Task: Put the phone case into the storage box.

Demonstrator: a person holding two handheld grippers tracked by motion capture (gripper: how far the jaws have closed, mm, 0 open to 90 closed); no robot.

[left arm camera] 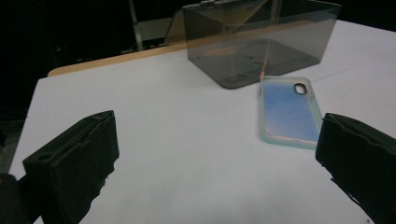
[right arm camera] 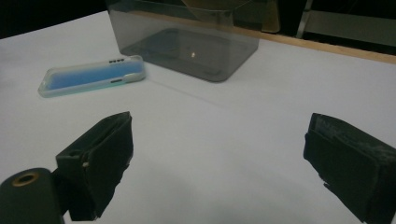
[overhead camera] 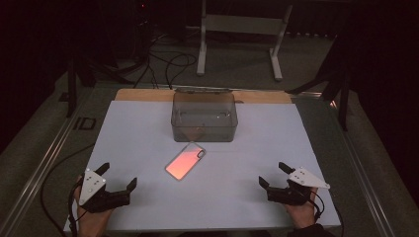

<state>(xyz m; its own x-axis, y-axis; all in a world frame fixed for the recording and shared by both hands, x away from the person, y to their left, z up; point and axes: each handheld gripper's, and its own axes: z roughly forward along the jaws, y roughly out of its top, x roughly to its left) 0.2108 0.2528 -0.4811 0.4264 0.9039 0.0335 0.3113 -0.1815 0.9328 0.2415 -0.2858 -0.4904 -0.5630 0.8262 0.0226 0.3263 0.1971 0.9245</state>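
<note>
High view — tools: two, both agape | phone case: one | box: one, seemingly empty

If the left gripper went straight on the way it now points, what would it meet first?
Probably the phone case lying flat on the white table, towards the right jaw's side; the left gripper stands open and empty. Behind the case sits the clear box. Depth is hard to judge.

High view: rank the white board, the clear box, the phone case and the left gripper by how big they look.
1. White board, by far the largest.
2. Clear box.
3. Left gripper and phone case look about alike; the gripper sits nearer the camera, so I won't rank them.
</note>
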